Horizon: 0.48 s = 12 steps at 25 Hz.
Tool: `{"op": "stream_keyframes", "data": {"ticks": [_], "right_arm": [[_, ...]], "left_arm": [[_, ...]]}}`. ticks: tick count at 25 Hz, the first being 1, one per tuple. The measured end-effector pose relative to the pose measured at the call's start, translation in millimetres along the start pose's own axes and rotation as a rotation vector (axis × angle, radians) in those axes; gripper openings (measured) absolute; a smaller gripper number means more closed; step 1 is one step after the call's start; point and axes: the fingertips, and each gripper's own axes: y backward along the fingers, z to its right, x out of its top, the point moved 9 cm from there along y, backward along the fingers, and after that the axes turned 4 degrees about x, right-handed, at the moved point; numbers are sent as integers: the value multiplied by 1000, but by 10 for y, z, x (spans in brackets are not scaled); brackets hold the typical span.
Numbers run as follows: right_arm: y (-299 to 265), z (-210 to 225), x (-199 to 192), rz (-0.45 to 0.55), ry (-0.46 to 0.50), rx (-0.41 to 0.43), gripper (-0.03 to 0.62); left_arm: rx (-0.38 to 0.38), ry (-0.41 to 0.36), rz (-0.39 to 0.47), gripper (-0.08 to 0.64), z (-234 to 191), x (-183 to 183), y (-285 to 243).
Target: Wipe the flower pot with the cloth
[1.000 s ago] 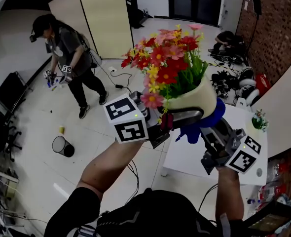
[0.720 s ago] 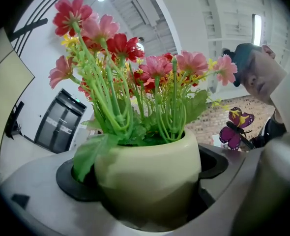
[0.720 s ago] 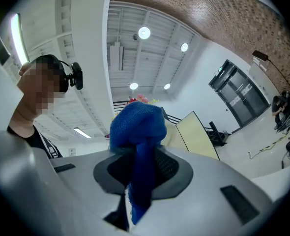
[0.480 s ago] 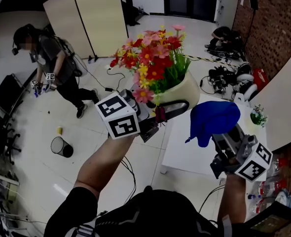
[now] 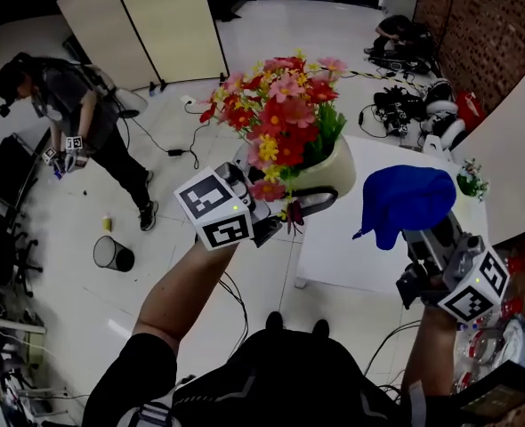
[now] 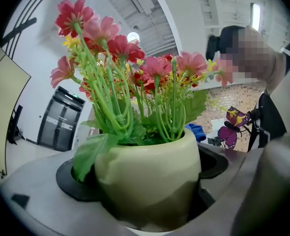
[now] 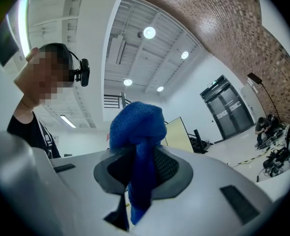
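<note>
A cream flower pot [image 5: 330, 178] [image 6: 150, 181] full of red, pink and yellow artificial flowers [image 5: 280, 123] is held up in the air, gripped between the jaws of my left gripper [image 5: 298, 205]. A small purple butterfly ornament [image 6: 232, 127] hangs at its side. My right gripper [image 5: 415, 238] is shut on a blue cloth [image 5: 403, 203] [image 7: 137, 146], which bunches above the jaws. In the head view the cloth is to the right of the pot, with a gap between them.
Below stands a white table [image 5: 369, 256] with a small potted plant [image 5: 470, 183] at its far right. Another person [image 5: 71, 114] with grippers stands at the left near a black bin [image 5: 113, 258]. Folding screens [image 5: 147, 25] and cables [image 5: 405, 105] lie beyond.
The blue cloth was against the pot's underside; my right gripper has pulled it away to the right. The pot has stayed aloft in the left gripper.
</note>
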Motion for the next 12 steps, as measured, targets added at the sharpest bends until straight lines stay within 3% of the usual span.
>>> {"op": "stream_keyframes", "data": {"ticks": [5, 12], "right_arm": [[76, 85, -220, -35, 16, -69, 64], [255, 230, -591, -108, 2, -187, 64]], "left_arm": [[-43, 2, -55, 577, -48, -506, 48], [-78, 32, -203, 577, -62, -1462, 96]]}}
